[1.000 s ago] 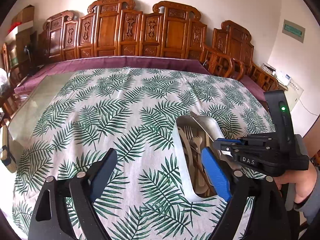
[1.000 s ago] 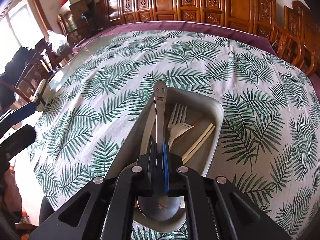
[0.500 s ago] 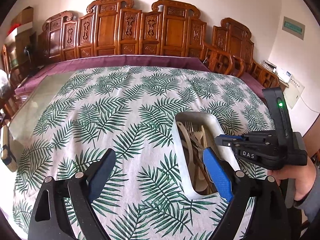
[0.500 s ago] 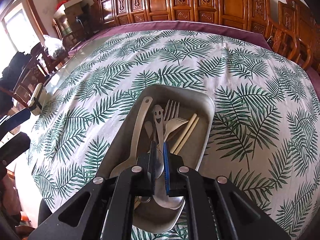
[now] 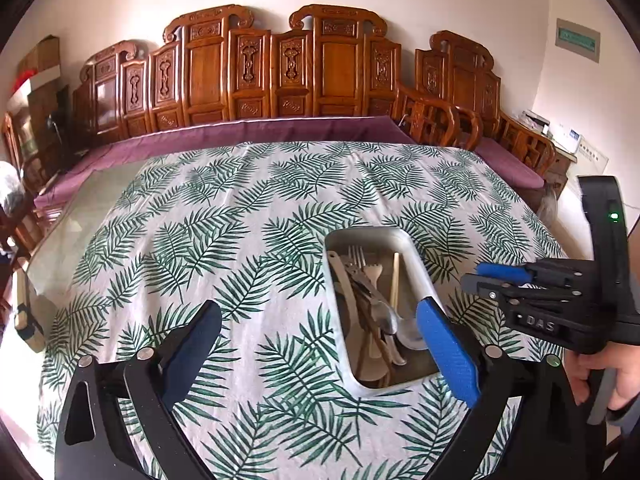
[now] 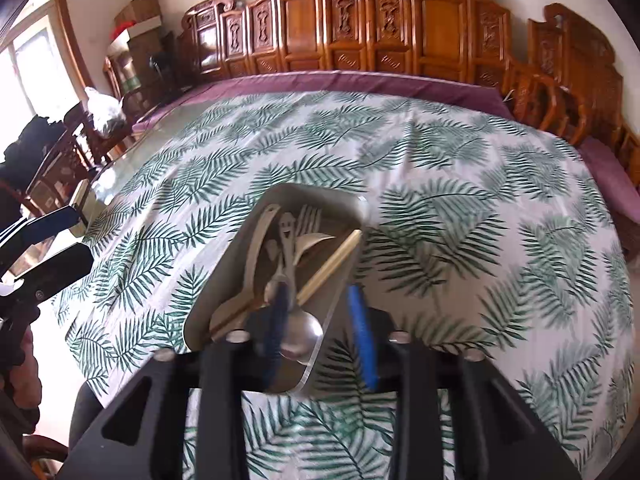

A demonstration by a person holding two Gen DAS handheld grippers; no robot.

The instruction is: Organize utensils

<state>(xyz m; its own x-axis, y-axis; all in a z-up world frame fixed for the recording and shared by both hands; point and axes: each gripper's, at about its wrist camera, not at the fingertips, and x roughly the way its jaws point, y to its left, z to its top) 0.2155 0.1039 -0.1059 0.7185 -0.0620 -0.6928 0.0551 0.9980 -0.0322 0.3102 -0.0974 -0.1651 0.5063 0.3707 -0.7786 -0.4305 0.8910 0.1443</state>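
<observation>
A grey tray (image 5: 416, 264) (image 6: 224, 288) sits on the leaf-print tablecloth (image 5: 248, 240) and holds several utensils: forks (image 5: 360, 264), chopsticks (image 5: 395, 280) (image 6: 332, 262), a pale spoon (image 6: 256, 240) and a metal smiley-face spoon (image 6: 286, 240). My right gripper (image 6: 320, 312) is open and empty above the tray's near end; it also shows in the left wrist view (image 5: 486, 276), to the right of the tray. My left gripper (image 5: 316, 320) is wide open and empty, over the cloth with its right finger next to the tray.
Carved wooden chairs (image 5: 280, 68) line the table's far side, with more on the right (image 5: 516, 136). A purple cloth (image 5: 256, 130) covers the far edge. A phone-like object (image 6: 82, 206) lies at the table's left edge, near stacked chairs and a window.
My right gripper lowered the smiley-face spoon into the tray, opened and let it go, then drew back. My left gripper stayed open and rose slightly.
</observation>
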